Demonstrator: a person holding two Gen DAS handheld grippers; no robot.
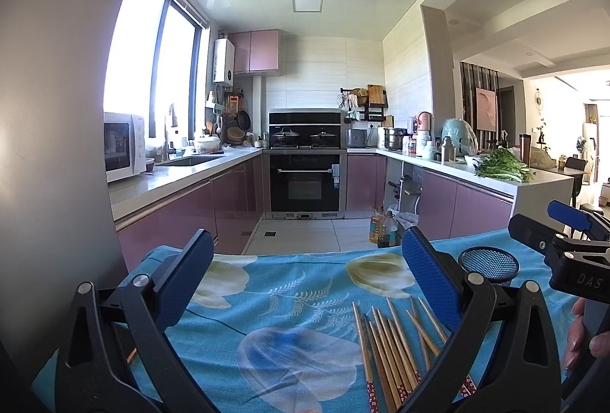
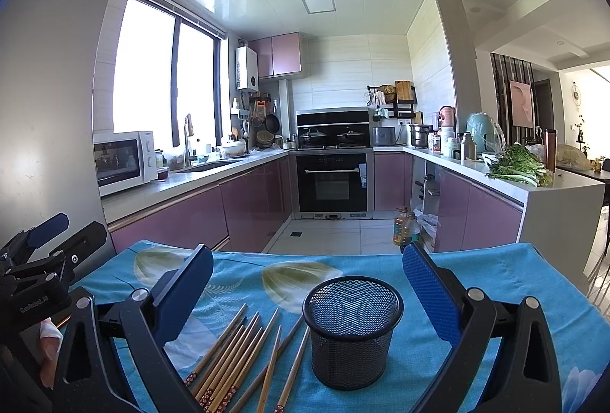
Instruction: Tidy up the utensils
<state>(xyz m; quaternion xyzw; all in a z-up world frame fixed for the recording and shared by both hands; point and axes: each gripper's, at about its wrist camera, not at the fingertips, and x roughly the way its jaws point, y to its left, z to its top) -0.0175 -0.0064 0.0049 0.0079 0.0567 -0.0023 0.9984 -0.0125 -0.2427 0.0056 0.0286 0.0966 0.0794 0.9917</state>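
While both my tongs gape empty, chopsticks (image 2: 232, 359) lie left of right gripper (image 2: 309, 283), mesh cup (image 2: 352, 333) between its fingers; left gripper (image 1: 305, 260) just left.

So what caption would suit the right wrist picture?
Open right gripper above an empty mesh cup, chopsticks lying loose beside it on the blue cloth.

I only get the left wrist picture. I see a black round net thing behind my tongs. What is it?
Observer: An upright black mesh cup, empty, on the blue flowered cloth.
Operator: Are the chopsticks touching it?
Observer: The chopsticks lie loose just left of it; the nearest seem to pass right by its base.
Operator: Are the other tongs holding anything?
Observer: No. The right tongs are open, with the cup between its fingers, untouched.
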